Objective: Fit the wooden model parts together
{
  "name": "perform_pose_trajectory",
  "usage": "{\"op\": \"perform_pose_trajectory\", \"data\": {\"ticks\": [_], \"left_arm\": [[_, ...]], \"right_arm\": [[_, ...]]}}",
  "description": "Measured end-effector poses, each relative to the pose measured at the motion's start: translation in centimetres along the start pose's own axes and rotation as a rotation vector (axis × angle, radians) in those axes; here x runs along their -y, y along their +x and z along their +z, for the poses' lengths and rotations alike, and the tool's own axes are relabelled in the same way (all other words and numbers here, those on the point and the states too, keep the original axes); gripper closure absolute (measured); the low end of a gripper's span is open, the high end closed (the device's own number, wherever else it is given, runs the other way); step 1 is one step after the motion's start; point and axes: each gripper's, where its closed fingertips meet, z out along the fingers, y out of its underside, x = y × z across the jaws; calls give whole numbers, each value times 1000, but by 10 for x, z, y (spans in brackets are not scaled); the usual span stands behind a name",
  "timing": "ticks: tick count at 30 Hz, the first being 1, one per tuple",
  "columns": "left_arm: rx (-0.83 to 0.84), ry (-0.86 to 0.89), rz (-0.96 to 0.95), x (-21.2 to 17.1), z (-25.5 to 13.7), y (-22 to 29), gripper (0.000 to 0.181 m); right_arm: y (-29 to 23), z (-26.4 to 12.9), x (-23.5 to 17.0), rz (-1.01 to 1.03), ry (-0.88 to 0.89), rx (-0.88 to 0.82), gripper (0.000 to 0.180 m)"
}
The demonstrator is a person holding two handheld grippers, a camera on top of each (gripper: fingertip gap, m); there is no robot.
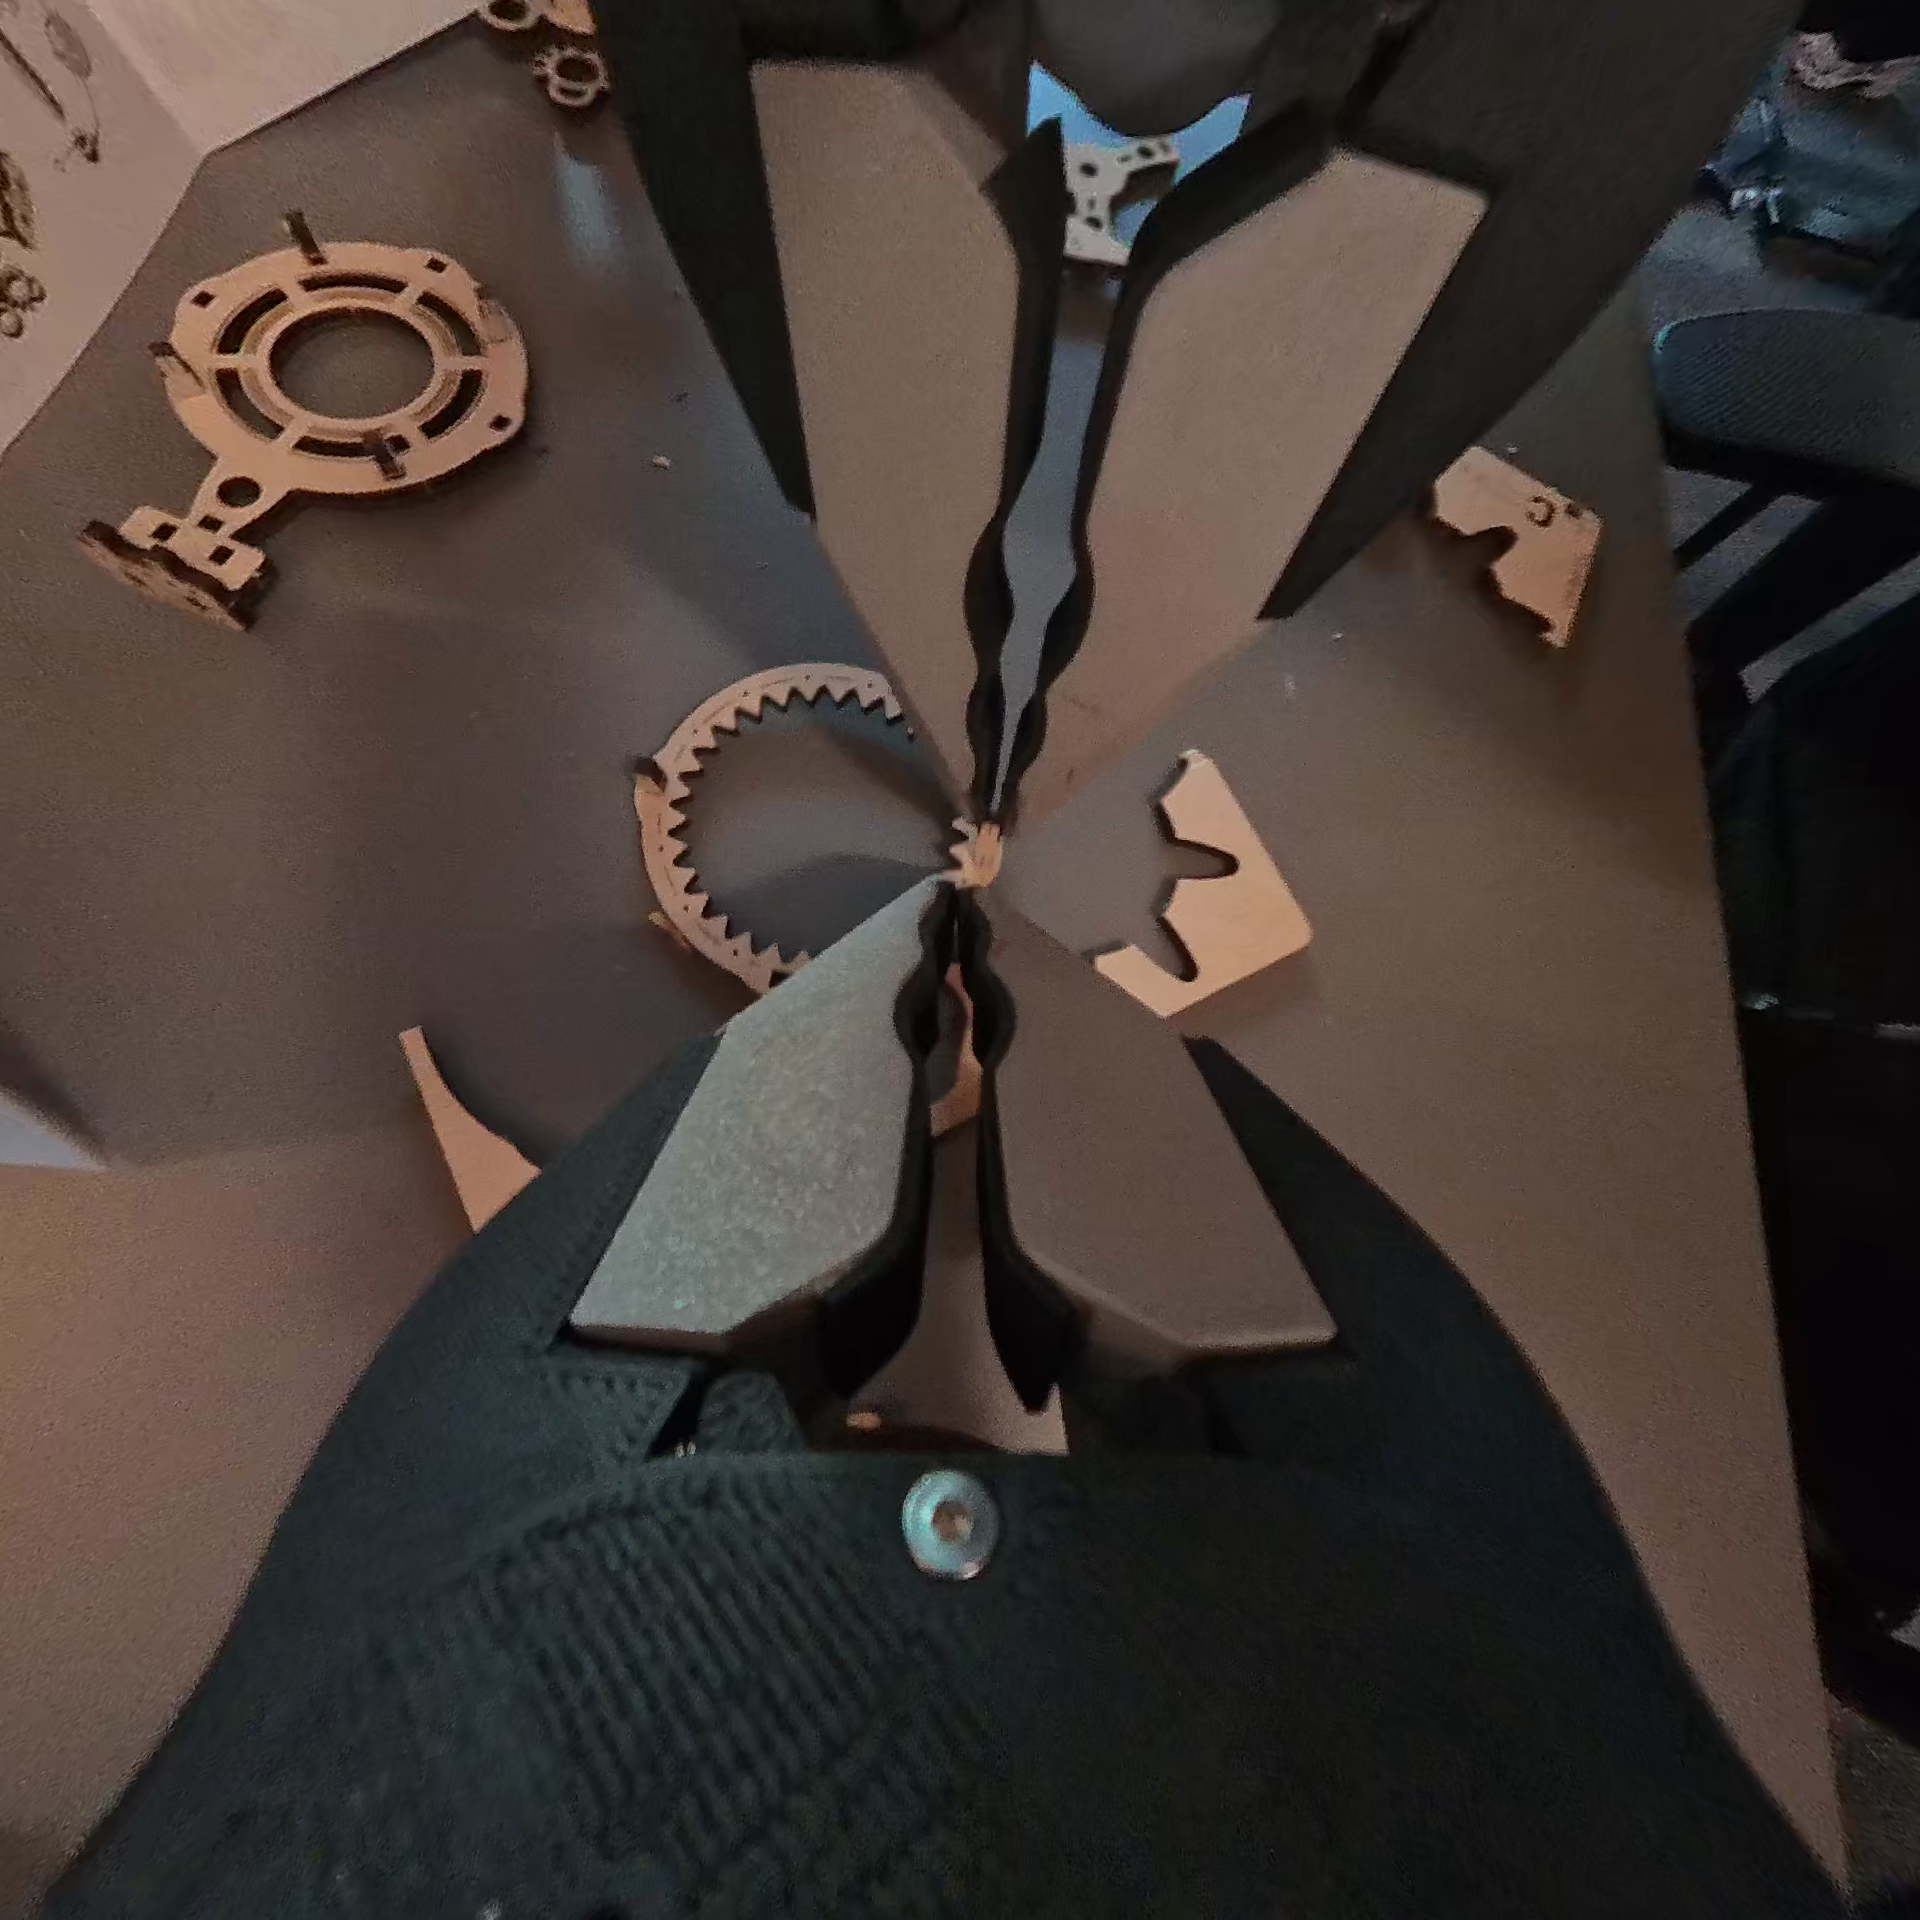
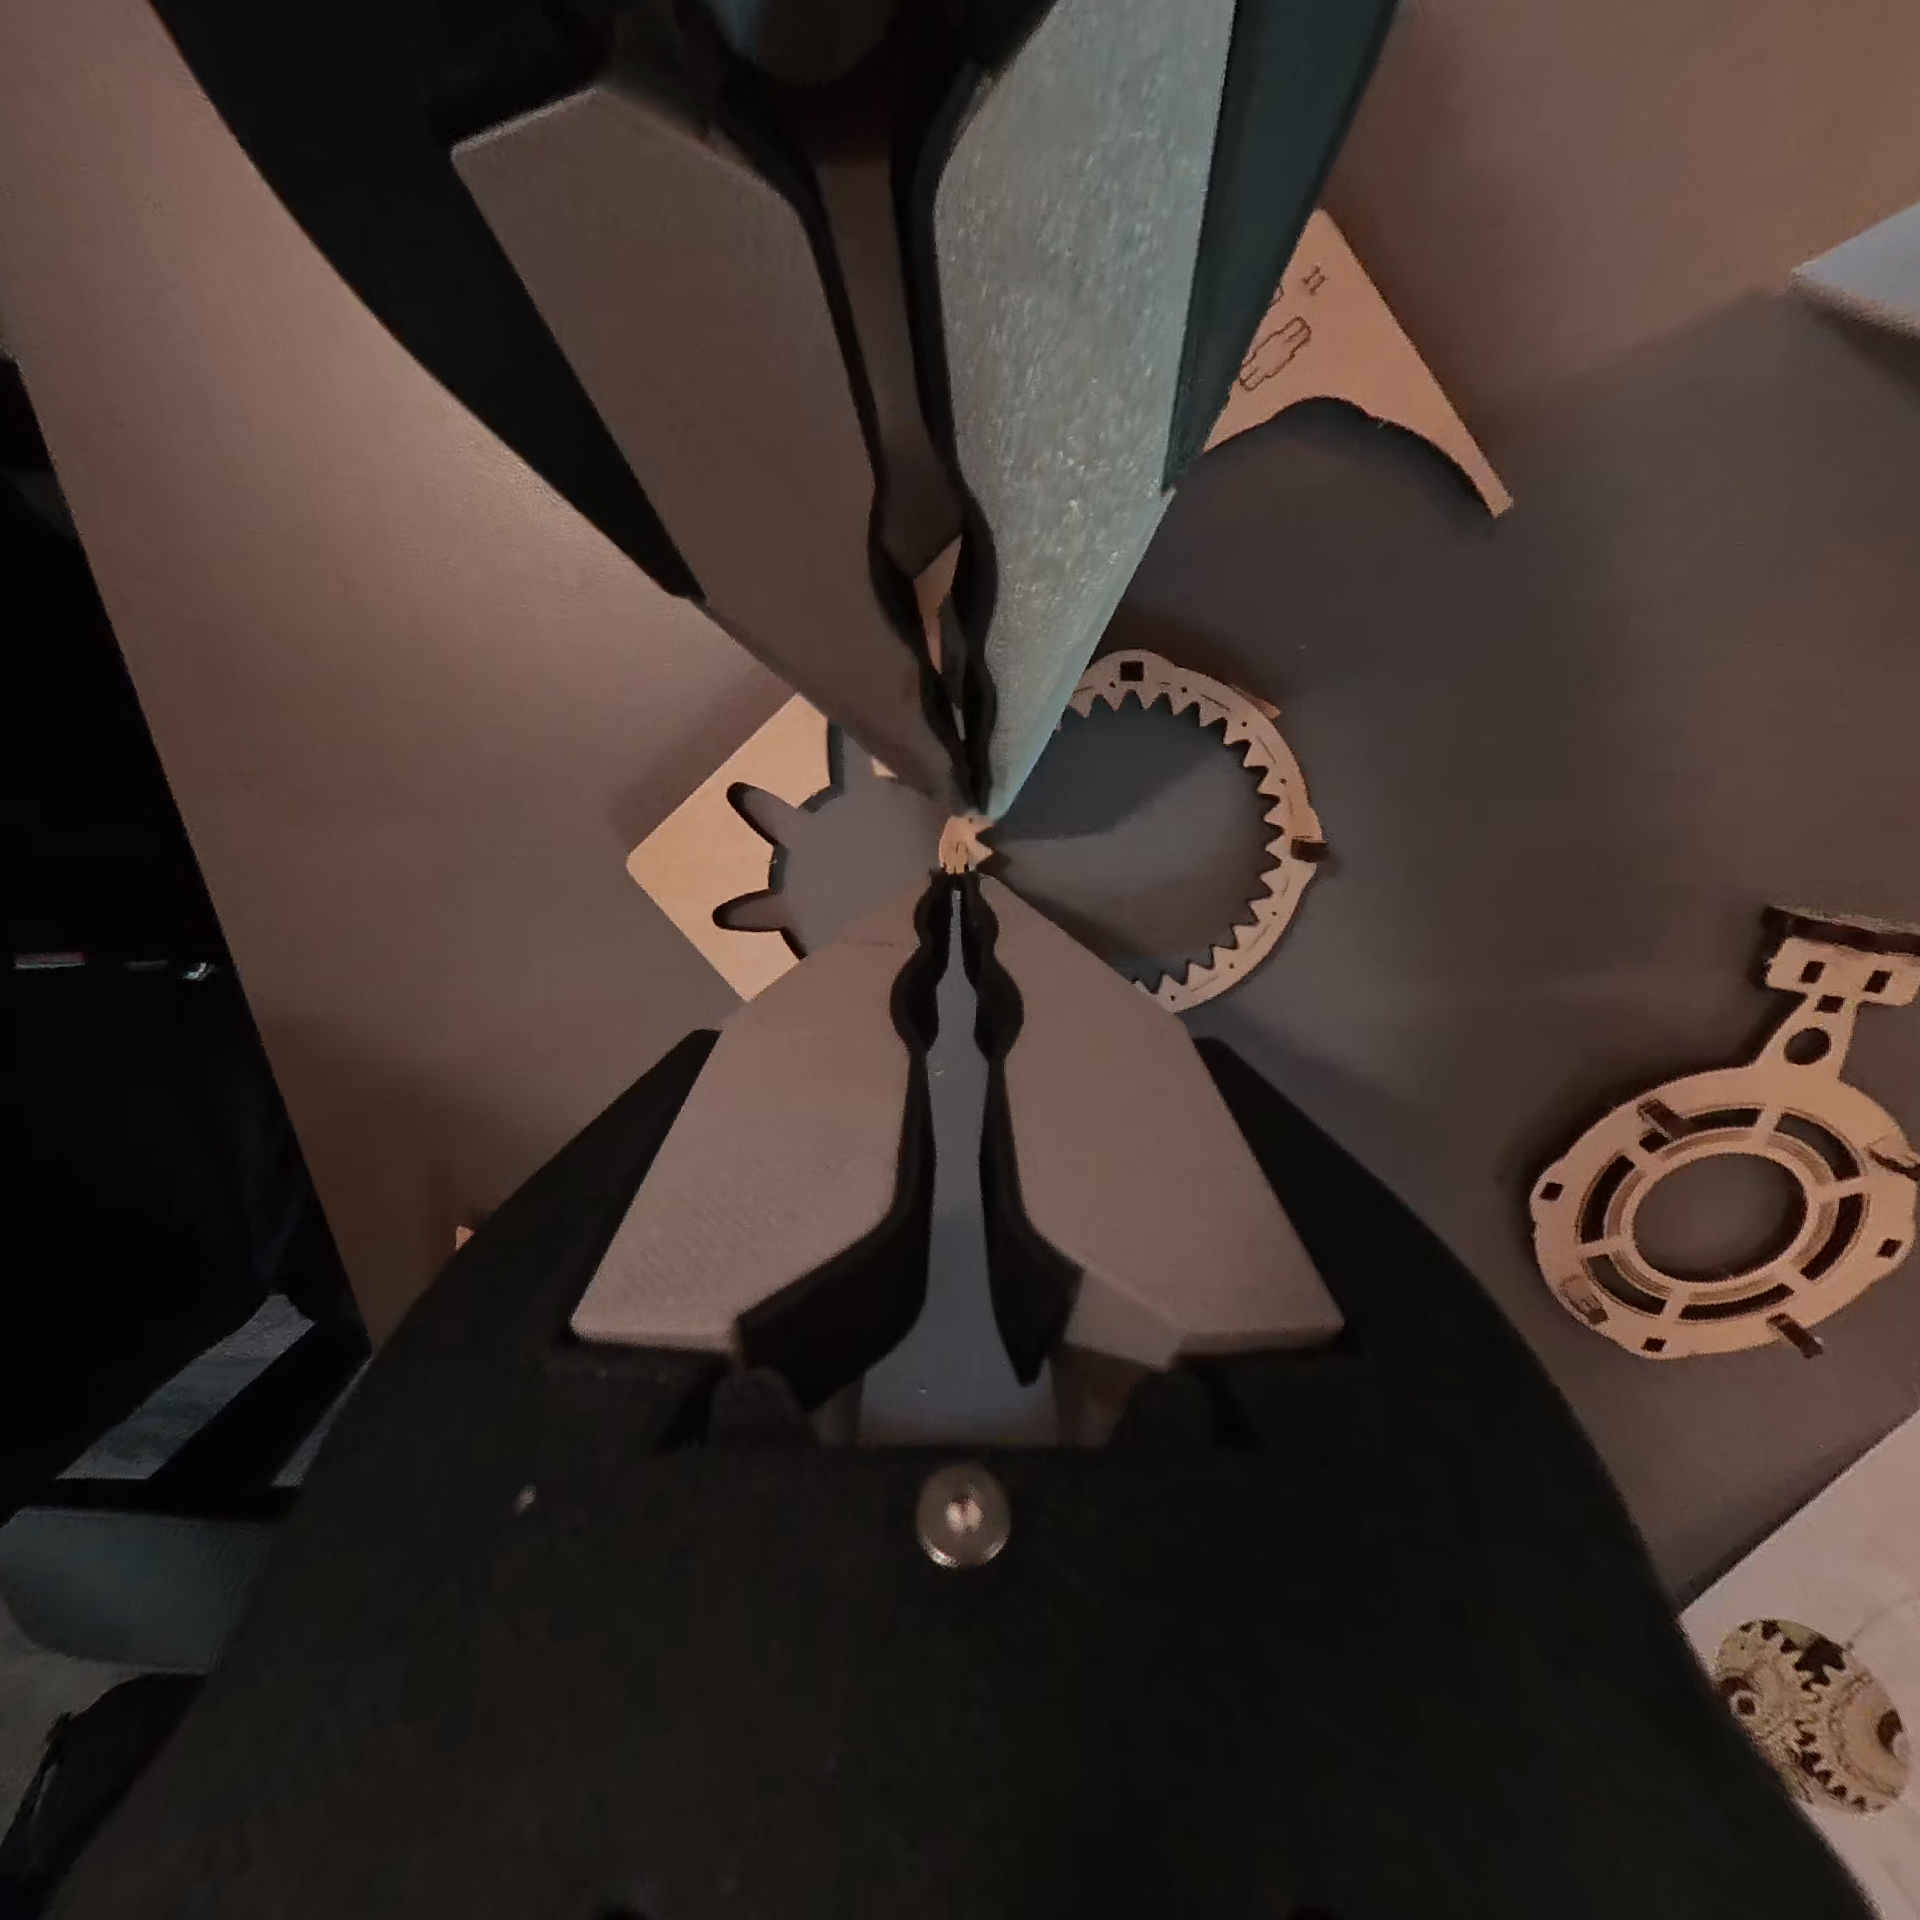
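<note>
A: What carries it all? The grey counter (image 1: 1403, 831), with loose parts spread over it. Its right edge runs close by in the left wrist view, so there's little room that side.

B: And the big parts? The round frame plate (image 1: 343, 384) lies far left, well apart. The toothed ring (image 1: 675, 831) lies flat just left of the tips, the notched offcut (image 1: 1236, 894) just right.

A: The claws? The left claw (image 1: 971, 904) and right claw (image 2: 958, 878) meet tip to tip from opposite sides, both clenched on one tiny gear (image 1: 977, 847).

B: So neither is nearer? No, they share it, above the counter at the ring's right rim. I'd judge the next move goes left and down into the ring's open middle, which is clear.
</note>
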Motion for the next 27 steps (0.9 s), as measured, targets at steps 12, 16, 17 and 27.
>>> {"op": "perform_pose_trajectory", "data": {"ticks": [12, 16, 17, 27], "left_arm": [[50, 19, 76, 13, 20, 1, 181], [85, 13, 103, 14, 23, 0, 181], [91, 10, 111, 14, 23, 0, 181], [137, 4, 385, 13, 24, 1, 181]], "right_arm": [[1, -8, -31, 85, -78, 2, 180], [0, -7, -32, 115, -71, 23, 180], [0, -7, -32, 120, -75, 26, 180], [-1, -6, -32, 177, -69, 89, 180]]}}
